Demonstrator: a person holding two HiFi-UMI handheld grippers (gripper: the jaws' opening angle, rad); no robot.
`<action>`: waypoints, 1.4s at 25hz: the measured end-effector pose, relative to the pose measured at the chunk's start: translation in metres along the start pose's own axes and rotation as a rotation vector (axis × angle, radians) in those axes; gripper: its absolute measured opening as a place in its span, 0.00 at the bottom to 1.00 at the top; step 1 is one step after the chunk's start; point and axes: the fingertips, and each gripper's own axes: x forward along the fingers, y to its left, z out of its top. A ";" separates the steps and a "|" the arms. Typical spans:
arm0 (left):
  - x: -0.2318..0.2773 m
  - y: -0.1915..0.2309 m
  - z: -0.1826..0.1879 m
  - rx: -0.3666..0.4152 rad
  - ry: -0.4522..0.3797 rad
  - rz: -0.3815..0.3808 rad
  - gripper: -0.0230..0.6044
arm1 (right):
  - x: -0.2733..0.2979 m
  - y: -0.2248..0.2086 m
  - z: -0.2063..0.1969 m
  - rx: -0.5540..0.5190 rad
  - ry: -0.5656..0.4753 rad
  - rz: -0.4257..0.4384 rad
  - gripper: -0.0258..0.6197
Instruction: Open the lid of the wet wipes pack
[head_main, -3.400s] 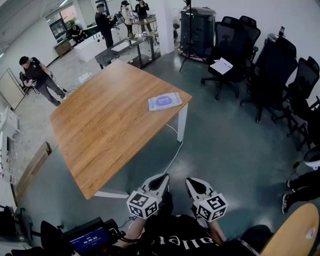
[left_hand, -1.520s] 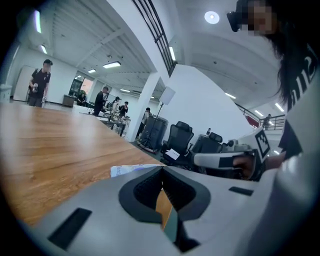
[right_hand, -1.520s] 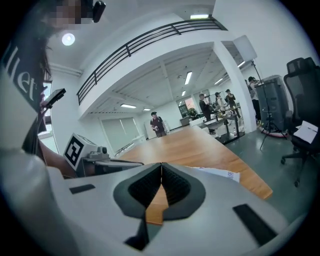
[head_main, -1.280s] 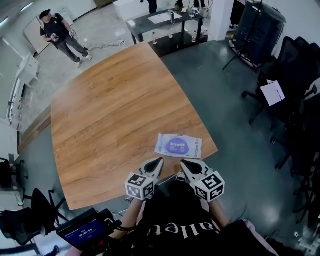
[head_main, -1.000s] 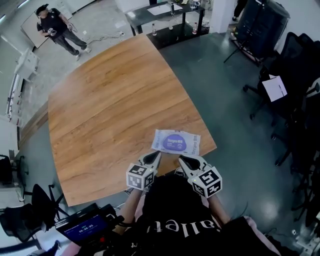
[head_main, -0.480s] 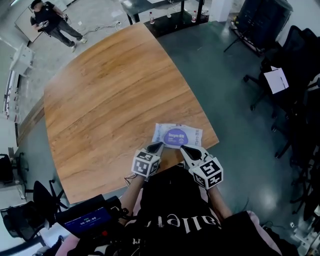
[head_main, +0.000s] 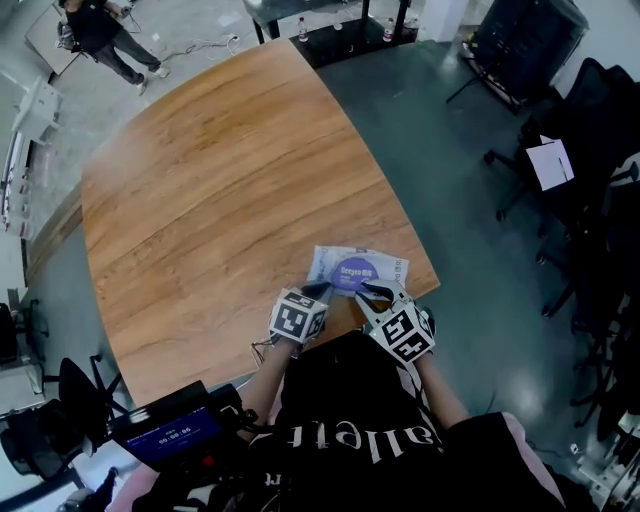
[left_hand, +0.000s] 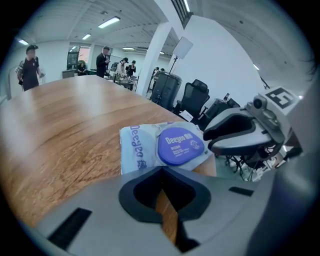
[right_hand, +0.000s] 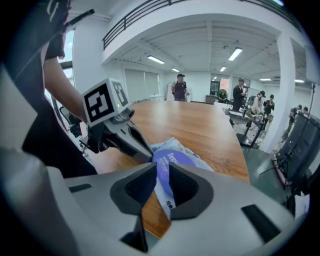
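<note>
Left hand-held gripper (head_main: 322, 288): jaws together, empty; wet wipes pack (head_main: 358, 268) just ahead on worktop (head_main: 220, 200). Right hand-held gripper (head_main: 372, 290): jaws slightly apart, pack's edge in the gap.

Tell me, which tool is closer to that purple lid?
Right, narrowly. The right tool sits at the edge of the lid; the left tool is at the left side of the pack, short of the lid.

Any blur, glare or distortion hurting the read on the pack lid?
Head view: fisheye bends the table edges; pack small, print unreadable. Left gripper view: dark corners, lid print legible, own jaws soft. Right gripper view: jaws cover part of the lid, print cut off. No glare on it.
</note>
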 end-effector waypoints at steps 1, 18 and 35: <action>0.000 0.001 -0.001 -0.004 0.004 -0.005 0.04 | 0.005 0.002 -0.002 -0.033 0.022 0.003 0.14; 0.005 -0.005 -0.002 0.018 0.012 0.002 0.04 | 0.036 0.009 -0.024 -0.547 0.188 0.022 0.18; 0.014 -0.003 -0.002 0.152 -0.021 0.042 0.04 | 0.030 0.005 -0.016 -0.415 0.128 0.069 0.18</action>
